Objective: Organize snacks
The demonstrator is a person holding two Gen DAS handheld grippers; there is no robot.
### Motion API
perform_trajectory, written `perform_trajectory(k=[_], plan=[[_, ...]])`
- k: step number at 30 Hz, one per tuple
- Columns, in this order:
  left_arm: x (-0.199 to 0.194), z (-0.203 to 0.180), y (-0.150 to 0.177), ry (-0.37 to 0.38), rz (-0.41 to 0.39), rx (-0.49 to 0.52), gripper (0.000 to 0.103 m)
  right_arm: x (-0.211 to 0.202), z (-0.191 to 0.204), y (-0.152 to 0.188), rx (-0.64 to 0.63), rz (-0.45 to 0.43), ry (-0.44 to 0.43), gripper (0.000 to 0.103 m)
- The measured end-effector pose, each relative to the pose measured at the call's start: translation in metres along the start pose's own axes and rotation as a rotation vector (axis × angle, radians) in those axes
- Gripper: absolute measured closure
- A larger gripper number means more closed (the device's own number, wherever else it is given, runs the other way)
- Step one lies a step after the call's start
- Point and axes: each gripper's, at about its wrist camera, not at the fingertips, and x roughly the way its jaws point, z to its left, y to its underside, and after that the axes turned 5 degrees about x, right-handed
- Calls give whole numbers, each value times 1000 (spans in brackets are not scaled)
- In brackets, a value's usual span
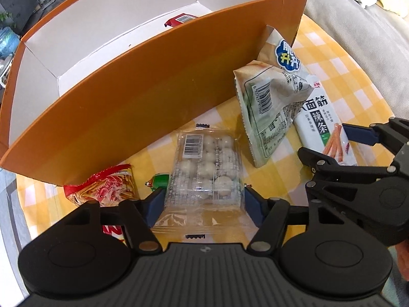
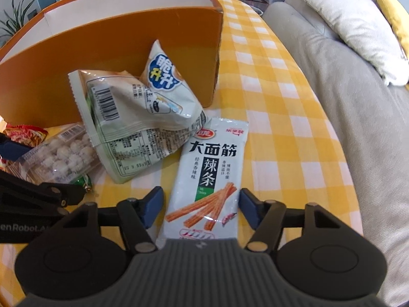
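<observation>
Orange cardboard: the box [image 1: 158, 76] stands open-topped on the yellow-checked surface [image 2: 281, 133], one red packet [image 1: 180, 20] already inside, and serves as landmark. Just in front of its near wall lies the clear tray pack [image 1: 204, 168] of white balls, long axis running from the wall straight back toward the left gripper [image 1: 203, 202]; its near end sits between the jaws, whose blue pads flank it closely, though contact cannot be told. Beyond the box's right end of that wall, the white strip packet [image 2: 212, 176] lies flat, long axis likewise pointing boxward, its lower end between the jaws of the right gripper [image 2: 202, 204], with small gaps visible at both pads: not yet gripped. A crumpled pale bag [image 2: 138, 117] leans against the wall between the two. Each gripper is aligned across its packet's short width, so closing should suffice.
</observation>
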Motion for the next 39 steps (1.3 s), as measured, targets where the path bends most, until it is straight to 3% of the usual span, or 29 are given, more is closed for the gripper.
perform_trajectory(k=[7,26,39], plan=[[1,-6,0,-14,0,-14,32,-6,2,2,-18,-2,-1,53],[-36,5,30,9,-30,-144,33,-25,-15,7,62,61,-67,56],[-78,15,47,-13,-103,-229,33,-72,-21,13,96,-9,-104,56]])
